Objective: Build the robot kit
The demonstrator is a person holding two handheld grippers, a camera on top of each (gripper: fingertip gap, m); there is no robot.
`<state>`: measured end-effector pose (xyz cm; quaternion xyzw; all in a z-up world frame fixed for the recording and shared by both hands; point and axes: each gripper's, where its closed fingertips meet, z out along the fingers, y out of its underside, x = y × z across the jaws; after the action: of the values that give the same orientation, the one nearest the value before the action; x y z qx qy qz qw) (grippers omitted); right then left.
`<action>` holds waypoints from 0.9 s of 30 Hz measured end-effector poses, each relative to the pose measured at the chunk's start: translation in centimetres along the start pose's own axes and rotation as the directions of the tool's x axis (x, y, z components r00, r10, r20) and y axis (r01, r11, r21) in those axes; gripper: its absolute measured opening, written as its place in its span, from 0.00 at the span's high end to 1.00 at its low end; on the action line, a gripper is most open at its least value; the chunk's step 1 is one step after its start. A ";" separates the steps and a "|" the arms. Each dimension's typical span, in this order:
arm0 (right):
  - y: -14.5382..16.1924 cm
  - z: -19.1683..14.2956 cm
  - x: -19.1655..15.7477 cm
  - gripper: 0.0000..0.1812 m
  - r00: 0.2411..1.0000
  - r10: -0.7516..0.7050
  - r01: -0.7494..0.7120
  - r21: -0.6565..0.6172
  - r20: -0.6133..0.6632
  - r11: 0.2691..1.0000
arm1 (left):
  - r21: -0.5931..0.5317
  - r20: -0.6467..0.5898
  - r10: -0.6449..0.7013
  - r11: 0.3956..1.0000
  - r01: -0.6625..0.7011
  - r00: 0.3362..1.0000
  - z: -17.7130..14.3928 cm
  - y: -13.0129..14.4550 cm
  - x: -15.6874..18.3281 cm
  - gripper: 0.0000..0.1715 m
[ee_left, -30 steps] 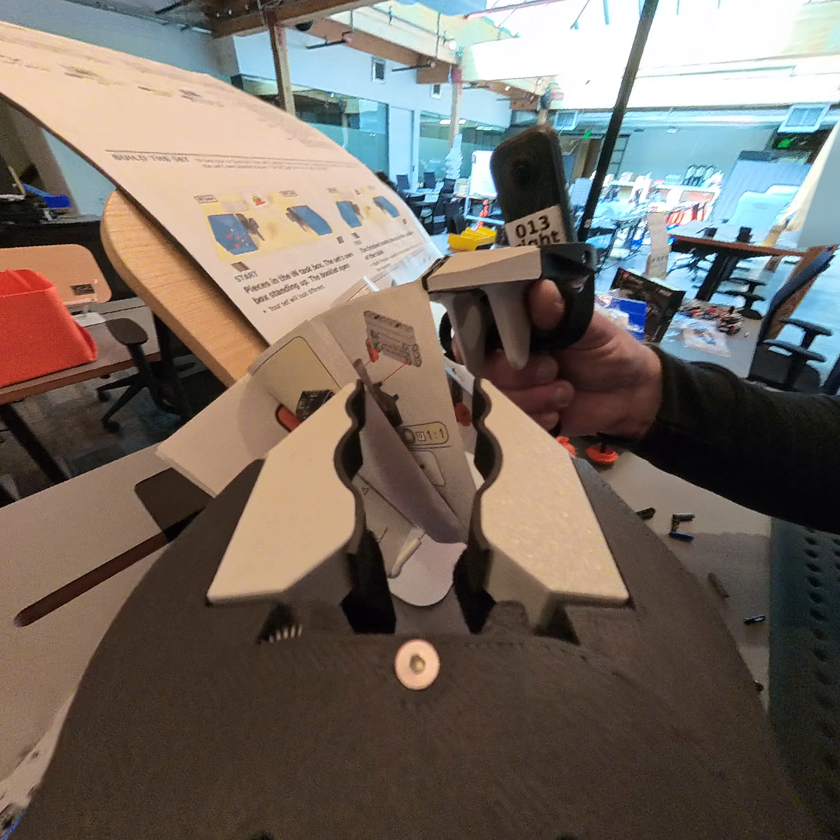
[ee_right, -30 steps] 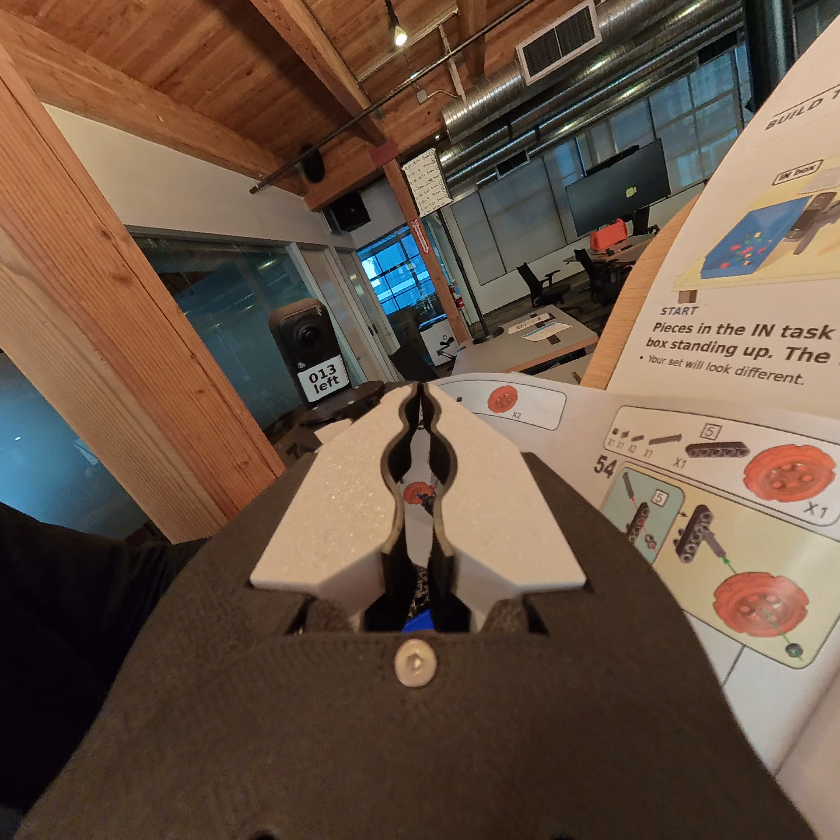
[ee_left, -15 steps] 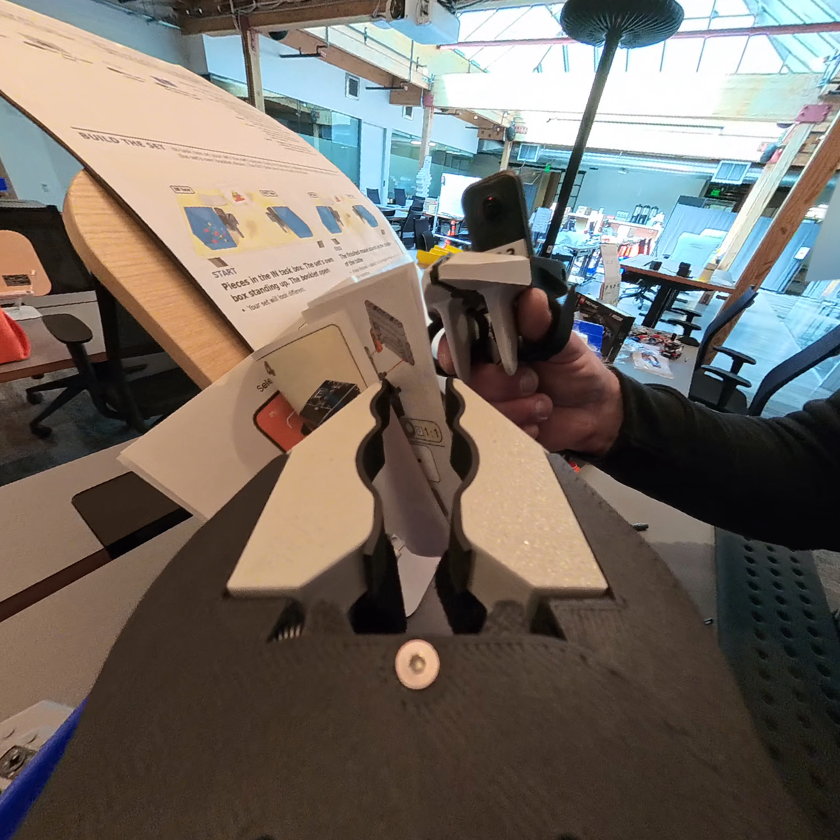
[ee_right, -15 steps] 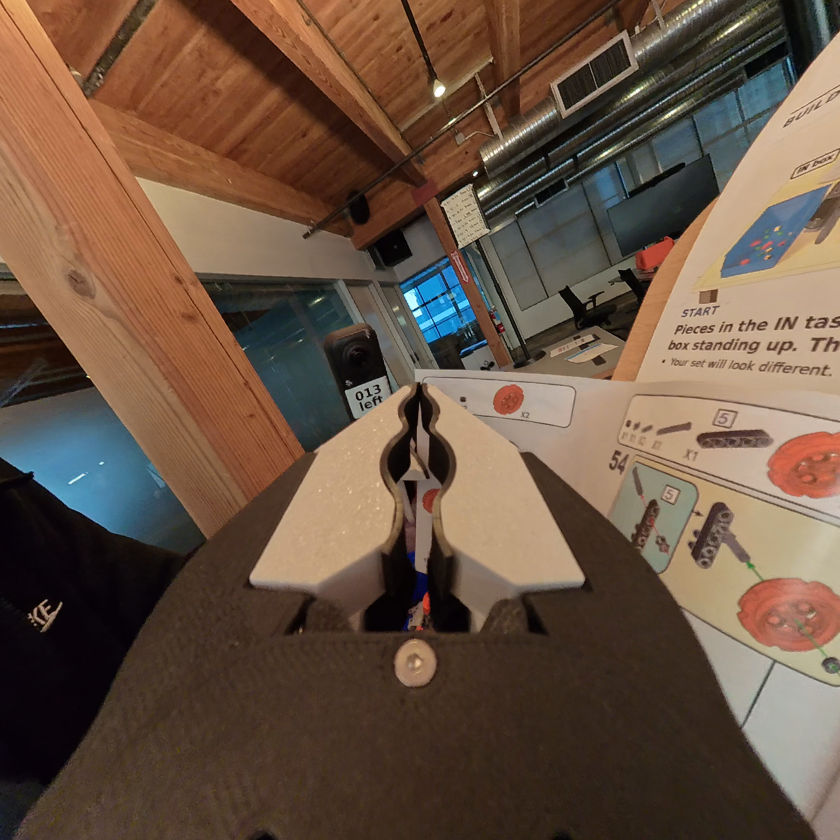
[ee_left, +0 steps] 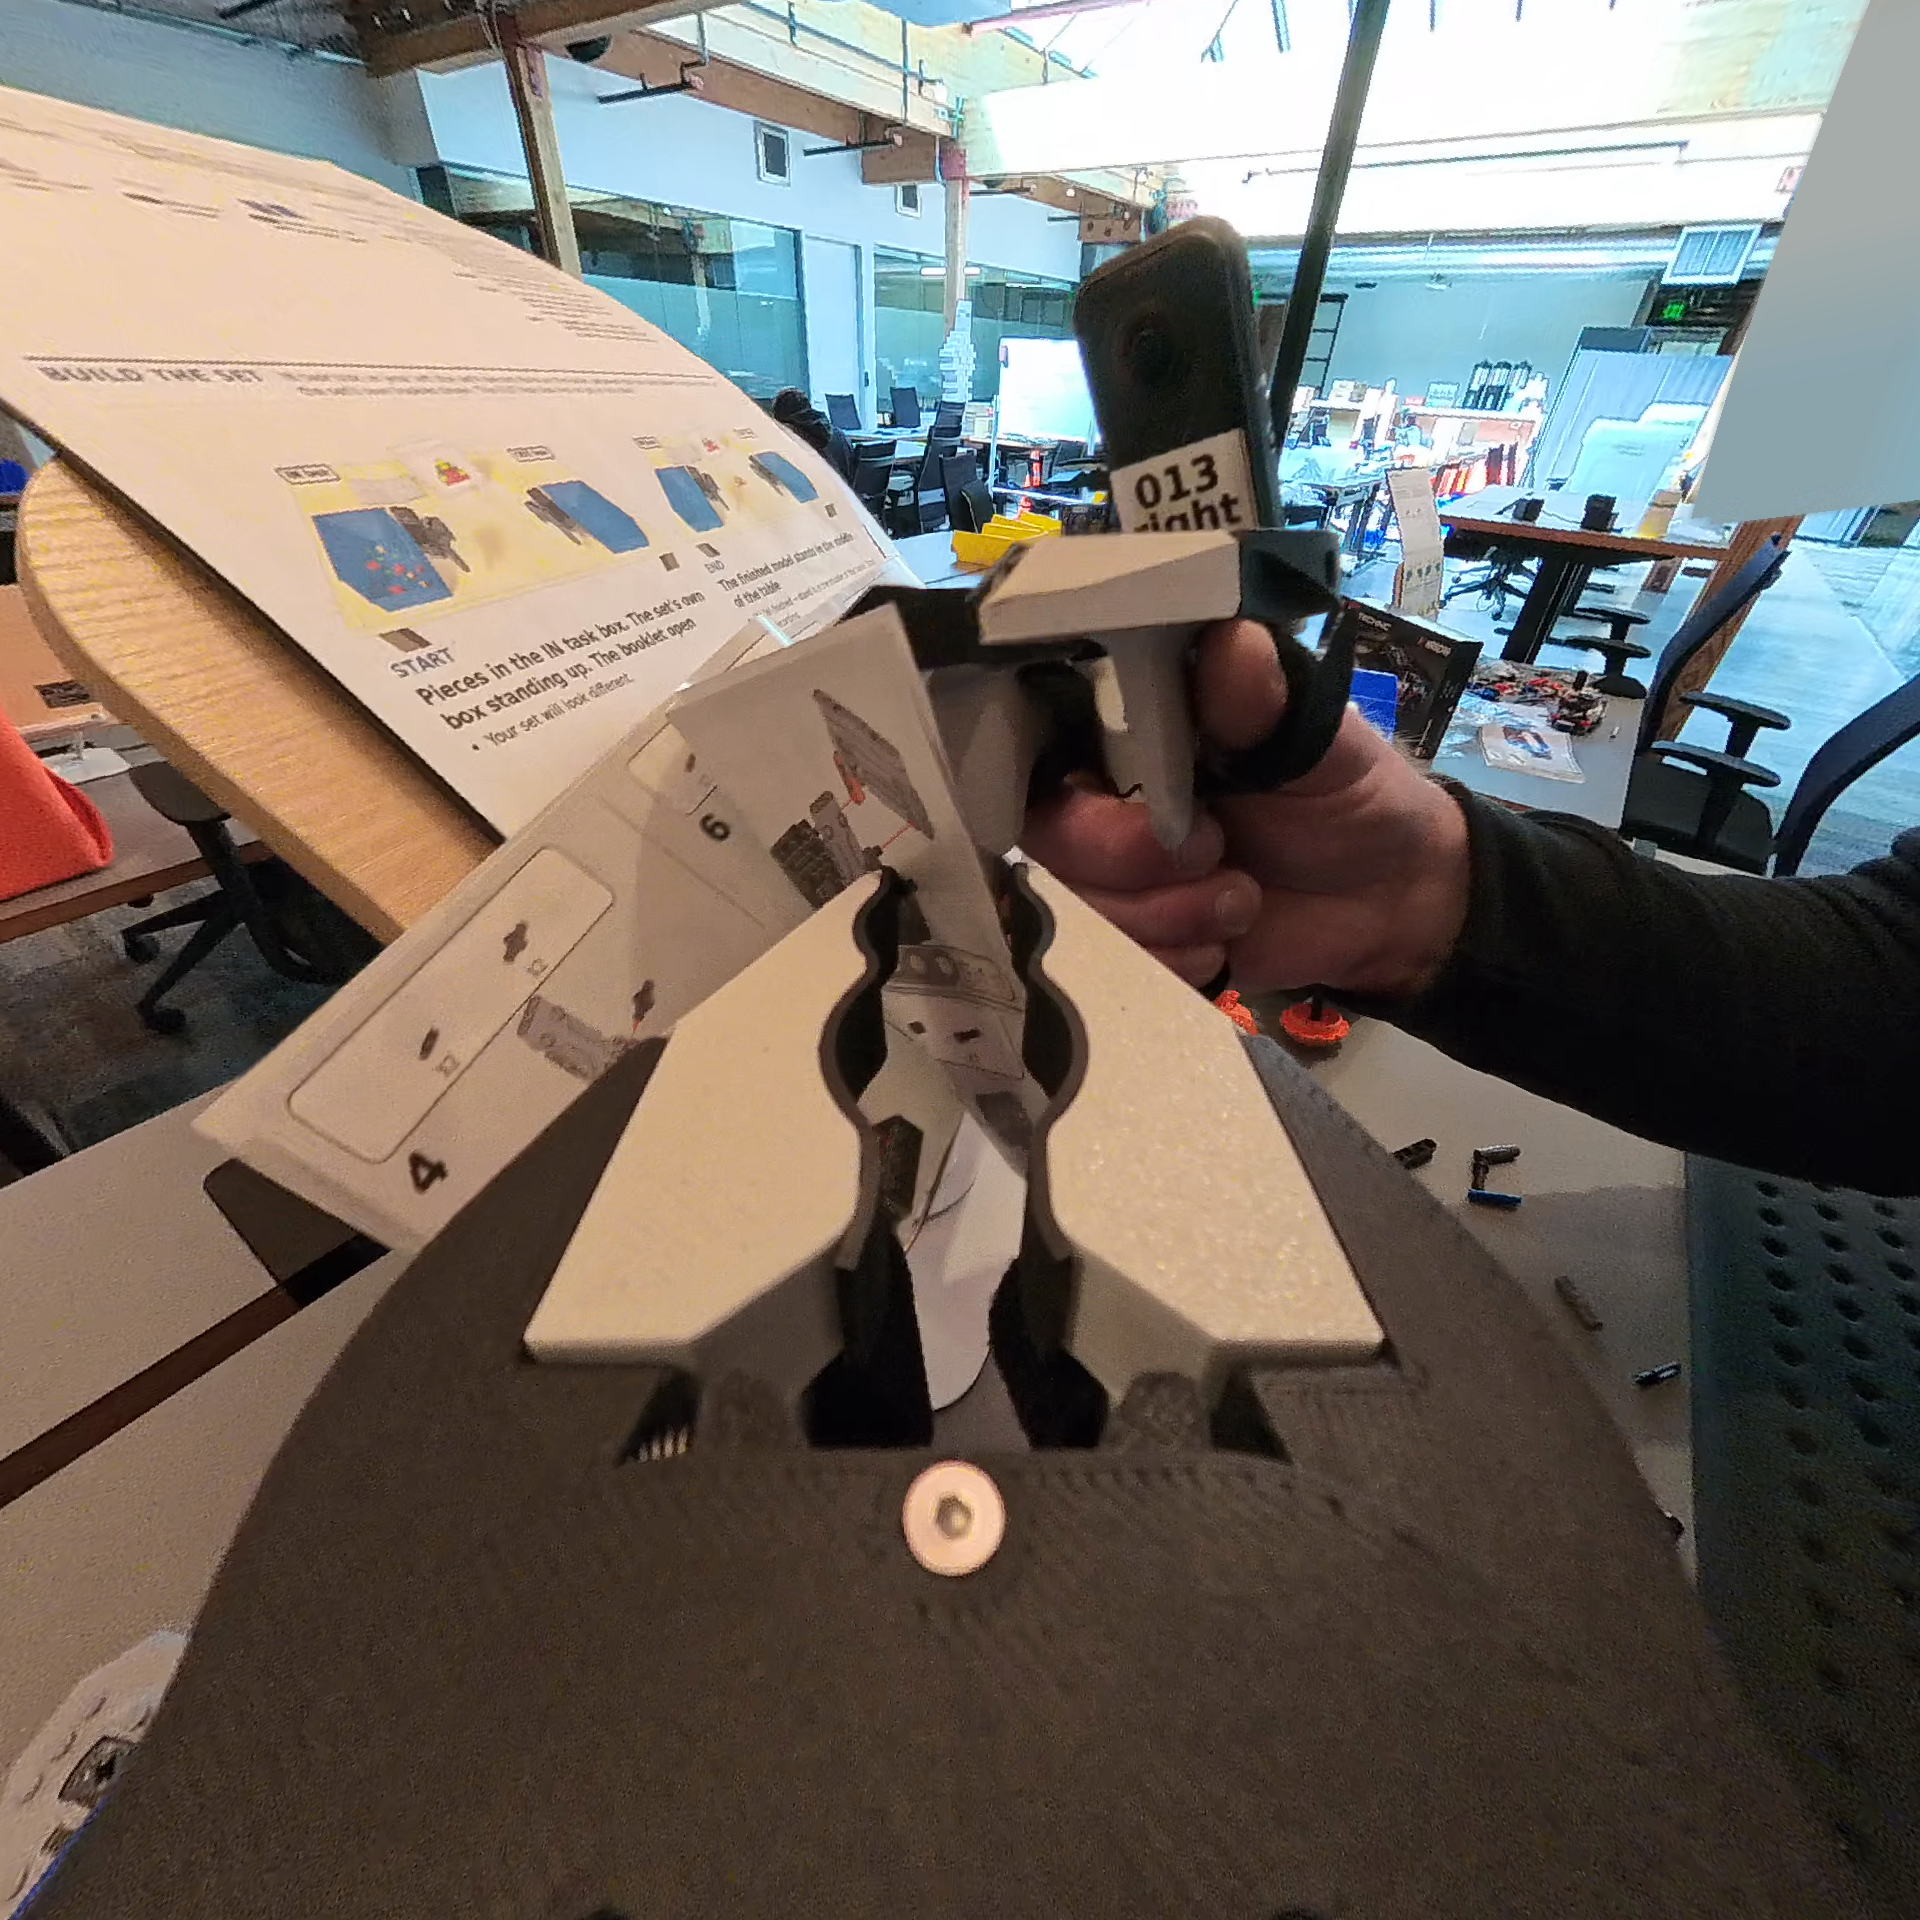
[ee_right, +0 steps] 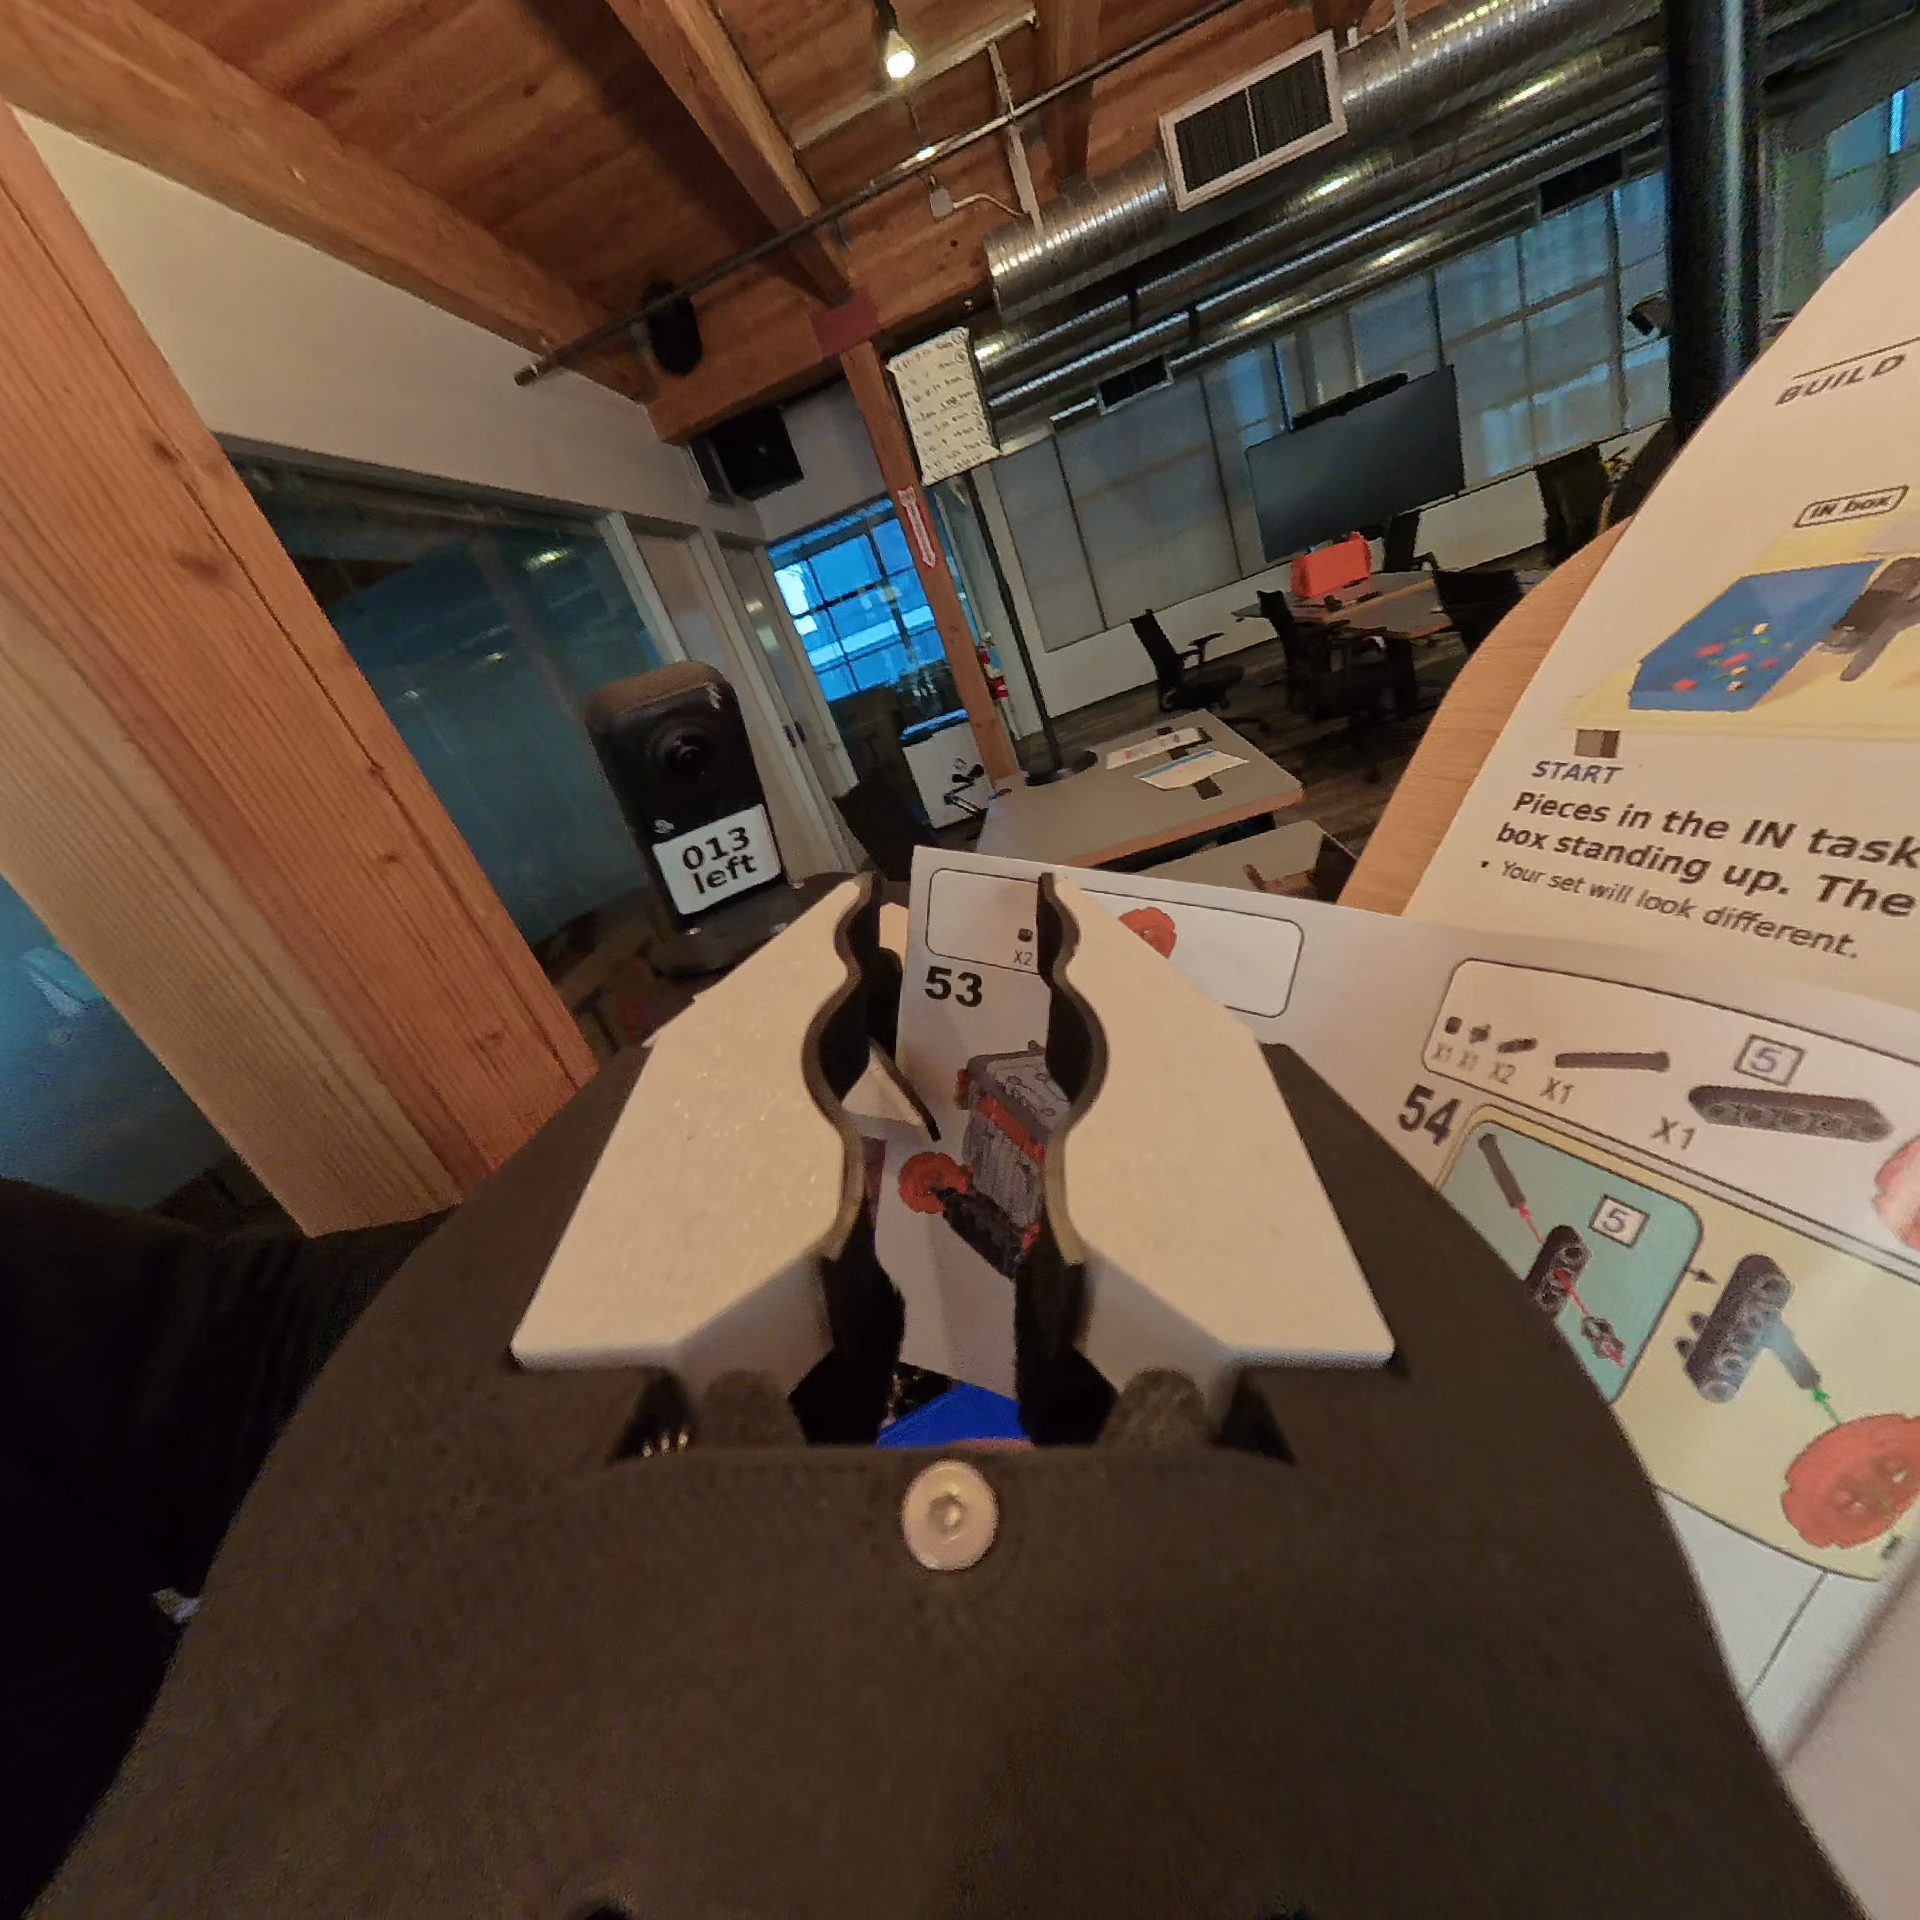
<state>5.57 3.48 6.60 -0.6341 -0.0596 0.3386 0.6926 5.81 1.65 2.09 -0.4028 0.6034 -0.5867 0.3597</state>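
Note:
A paper instruction booklet [ee_left: 810, 769] is held up open between my two grippers. My left gripper [ee_left: 951, 894] is open by a narrow gap, with one loose page standing slanted between its jaws. My right gripper [ee_left: 997, 675], held by a hand in a dark sleeve, faces it from just behind that page. In the right wrist view my right gripper [ee_right: 956, 894] is open. The booklet [ee_right: 1351, 997] lies behind and between its jaws, spreading to the right. The left gripper's camera [ee_right: 696, 790] shows just beyond.
A large printed sheet [ee_left: 416, 468] lies on a tilted wooden board [ee_left: 239, 707] behind the booklet. Small dark pins [ee_left: 1486, 1174] and orange wheels [ee_left: 1314, 1023] lie on the grey table [ee_left: 104, 1299]. A perforated dark panel [ee_left: 1818, 1351] is at right. A wooden pillar [ee_right: 208, 831] stands left. My right fingertips sit around 4 cm from my left ones.
My right gripper was shut on a booklet page and has opened. My left gripper's jaws have narrowed around the loose page. The booklet has turned to show other pages.

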 end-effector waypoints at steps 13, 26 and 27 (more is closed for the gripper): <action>0.7 0.0 0.5 0.88 0.980 -0.141 0.130 -0.085 -0.138 0.988 | -0.034 -0.009 0.073 0.997 -0.073 0.997 0.8 -0.2 1.0 0.90; 1.3 -0.9 2.2 1.00 0.947 -0.227 0.196 -0.147 -0.229 0.969 | 0.009 -0.076 0.002 1.000 -0.002 0.997 1.1 -0.2 1.7 0.91; 1.3 -1.0 2.5 1.00 0.940 -0.239 0.205 -0.156 -0.243 0.966 | 0.009 -0.080 -0.004 1.000 0.005 0.997 1.1 -0.1 1.7 0.92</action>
<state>7.47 3.96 4.40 -0.7052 -0.0613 0.1676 0.6862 6.15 -0.35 2.20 -0.3789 0.6136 -0.6058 0.3359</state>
